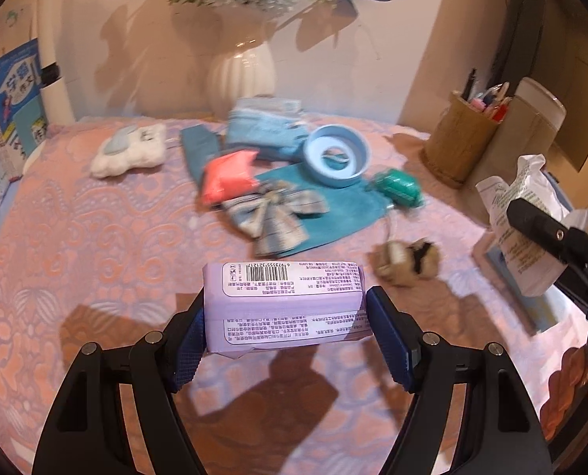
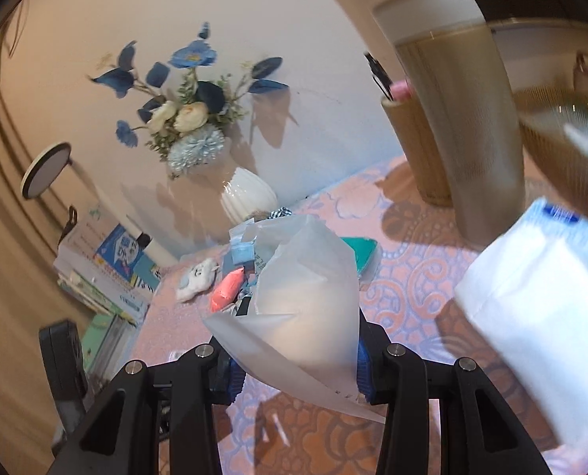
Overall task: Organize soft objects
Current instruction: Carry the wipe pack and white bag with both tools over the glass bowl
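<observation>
In my left hand-held gripper (image 1: 285, 316) I have a lavender pack of wipes (image 1: 286, 304), pinched at its two short ends between the blue pads (image 1: 189, 346), so its long axis runs left to right across the jaws. It hangs clear above the tabletop (image 1: 76, 277), which wears a pink lace-patterned cloth. The pack is a soft, slightly crumpled plastic brick; a white label faces me upside down, with a barcode reading 6 973555 321217 and blocks of small Chinese print I cannot make out.

My right hand-held gripper (image 2: 295, 368) is closed on a translucent white plastic bag (image 2: 305, 304), whose crinkled open mouth points up and away from me; in the left view it shows at the right edge with small, unreadable print on it. Just right of it is a blurred white tissue pack (image 2: 539, 308) with a blue-printed top.

Farther out on the cloth lie a brown plush toy (image 1: 406, 263), a grey plaid bow (image 1: 274, 217), a coral-red pouch (image 1: 228, 178), a teal cloth (image 1: 325, 213), a green packet (image 1: 396, 188) and a light blue ring-shaped dish (image 1: 335, 156). Beyond them are folded blue fabric (image 1: 264, 126) and a white cloud-shaped plush (image 1: 129, 150) to the left.

Farthest away stand a ribbed white vase (image 1: 240, 79) of blue and cream flowers, a woven pen holder (image 1: 460, 142) and a tall beige canister (image 2: 452, 111) on the right, and blue-covered books (image 1: 12, 91) with Chinese titles on the left.
</observation>
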The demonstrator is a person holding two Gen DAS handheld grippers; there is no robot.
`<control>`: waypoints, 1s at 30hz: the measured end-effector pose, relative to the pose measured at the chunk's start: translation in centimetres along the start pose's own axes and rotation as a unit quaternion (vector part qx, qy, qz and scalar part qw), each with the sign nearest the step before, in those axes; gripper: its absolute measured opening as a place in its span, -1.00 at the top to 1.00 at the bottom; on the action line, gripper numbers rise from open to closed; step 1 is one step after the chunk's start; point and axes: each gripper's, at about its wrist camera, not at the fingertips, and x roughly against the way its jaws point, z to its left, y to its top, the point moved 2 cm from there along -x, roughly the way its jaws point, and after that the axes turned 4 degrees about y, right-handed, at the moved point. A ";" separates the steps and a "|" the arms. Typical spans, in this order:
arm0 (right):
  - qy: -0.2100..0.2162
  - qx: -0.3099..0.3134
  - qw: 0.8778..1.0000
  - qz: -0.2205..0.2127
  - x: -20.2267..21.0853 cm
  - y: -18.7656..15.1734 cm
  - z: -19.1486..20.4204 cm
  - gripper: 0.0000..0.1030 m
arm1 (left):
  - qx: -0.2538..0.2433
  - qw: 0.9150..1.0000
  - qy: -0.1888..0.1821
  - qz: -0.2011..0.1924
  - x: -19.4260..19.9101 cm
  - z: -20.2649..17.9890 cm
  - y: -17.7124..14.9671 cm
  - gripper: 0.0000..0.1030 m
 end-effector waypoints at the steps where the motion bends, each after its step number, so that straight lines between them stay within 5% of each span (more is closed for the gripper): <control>1: 0.001 0.000 1.000 0.001 0.5 0.2 -0.1 0.18 | -0.005 1.000 -0.001 -0.002 0.1 -0.6 0.2 -0.43; 15: -0.024 -0.017 0.999 -0.040 7.0 5.4 -5.0 0.18 | -0.084 0.994 -0.056 -0.031 1.3 -10.7 3.3 -0.43; 30: -0.096 -0.019 0.993 -0.062 10.4 12.1 -11.5 0.18 | -0.178 0.971 -0.149 -0.051 0.9 -23.8 6.1 -0.43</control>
